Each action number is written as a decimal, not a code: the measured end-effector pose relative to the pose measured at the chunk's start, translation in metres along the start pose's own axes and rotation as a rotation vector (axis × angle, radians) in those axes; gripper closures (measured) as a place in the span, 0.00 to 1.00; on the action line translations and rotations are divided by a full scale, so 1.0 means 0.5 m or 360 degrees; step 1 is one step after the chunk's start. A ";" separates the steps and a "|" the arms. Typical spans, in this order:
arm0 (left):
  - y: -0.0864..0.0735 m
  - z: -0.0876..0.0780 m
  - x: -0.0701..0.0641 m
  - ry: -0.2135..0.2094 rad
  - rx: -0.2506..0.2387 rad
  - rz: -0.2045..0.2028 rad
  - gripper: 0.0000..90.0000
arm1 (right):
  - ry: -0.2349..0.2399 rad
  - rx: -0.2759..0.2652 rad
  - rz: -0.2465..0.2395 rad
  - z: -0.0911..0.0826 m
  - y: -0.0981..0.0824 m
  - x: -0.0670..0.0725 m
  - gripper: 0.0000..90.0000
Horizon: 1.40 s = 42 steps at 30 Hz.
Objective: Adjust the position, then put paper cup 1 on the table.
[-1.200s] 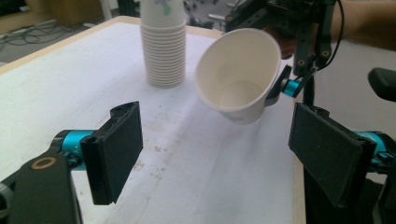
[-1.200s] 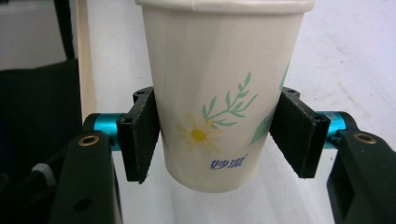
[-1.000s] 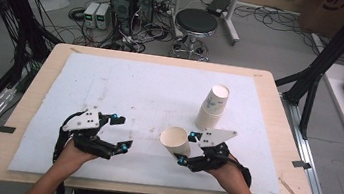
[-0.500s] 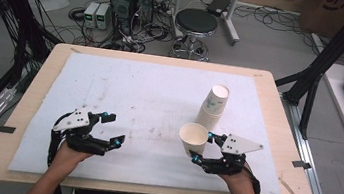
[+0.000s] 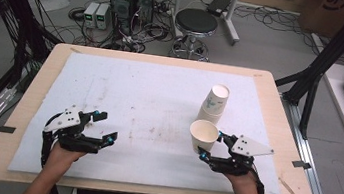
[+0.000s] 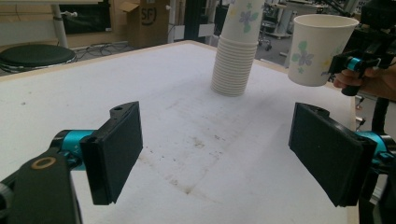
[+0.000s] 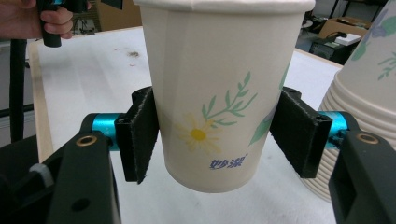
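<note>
While my right tongs (image 7: 219, 140) grip the cream paper cup (image 7: 219, 88), smooth and tapered with a printed daisy, my left tongs (image 6: 233, 154) stand open.

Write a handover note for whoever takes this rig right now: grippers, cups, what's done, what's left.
Right gripper: shut on a single paper cup, held upright off the white mat, near the table's front right.
Left gripper: open, nothing between its fingers, hovering over the mat at front left.
Cup stack: standing rim-down on the mat just behind the held cup.
Done: one cup is separated from the stack and gripped.
Left: probably set this cup down on the mat, then take the next cup from the stack.
</note>
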<state>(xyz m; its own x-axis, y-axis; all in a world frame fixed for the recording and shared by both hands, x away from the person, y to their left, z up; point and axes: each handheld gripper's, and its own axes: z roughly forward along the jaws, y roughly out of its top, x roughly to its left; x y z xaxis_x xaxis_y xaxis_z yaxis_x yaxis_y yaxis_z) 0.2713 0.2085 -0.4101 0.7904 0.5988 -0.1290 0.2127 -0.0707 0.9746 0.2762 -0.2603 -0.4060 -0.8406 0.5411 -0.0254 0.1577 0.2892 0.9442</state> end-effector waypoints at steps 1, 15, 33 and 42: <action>0.000 0.000 -0.001 0.0000 -0.0001 0.0005 0.20 | -0.0002 0.0000 0.0009 -0.002 -0.001 0.001 0.40; -0.010 -0.004 0.020 0.0019 -0.0010 -0.0007 0.20 | -0.0038 0.0005 0.0027 0.002 -0.004 -0.004 0.40; -0.029 -0.021 0.025 0.0057 -0.0003 -0.0017 0.20 | -0.0157 0.0048 0.0116 0.006 -0.042 -0.054 0.40; -0.031 -0.013 0.029 0.0075 0.0005 -0.0014 0.20 | -0.0337 0.0095 0.0208 -0.032 -0.087 -0.098 0.39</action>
<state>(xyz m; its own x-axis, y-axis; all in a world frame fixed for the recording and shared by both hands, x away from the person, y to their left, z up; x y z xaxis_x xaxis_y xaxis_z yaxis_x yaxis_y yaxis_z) 0.2758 0.2237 -0.4259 0.7607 0.6362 -0.1288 0.2213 -0.0677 0.9729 0.3023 -0.3121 -0.4403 -0.6848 0.7284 0.0215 0.2935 0.2486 0.9231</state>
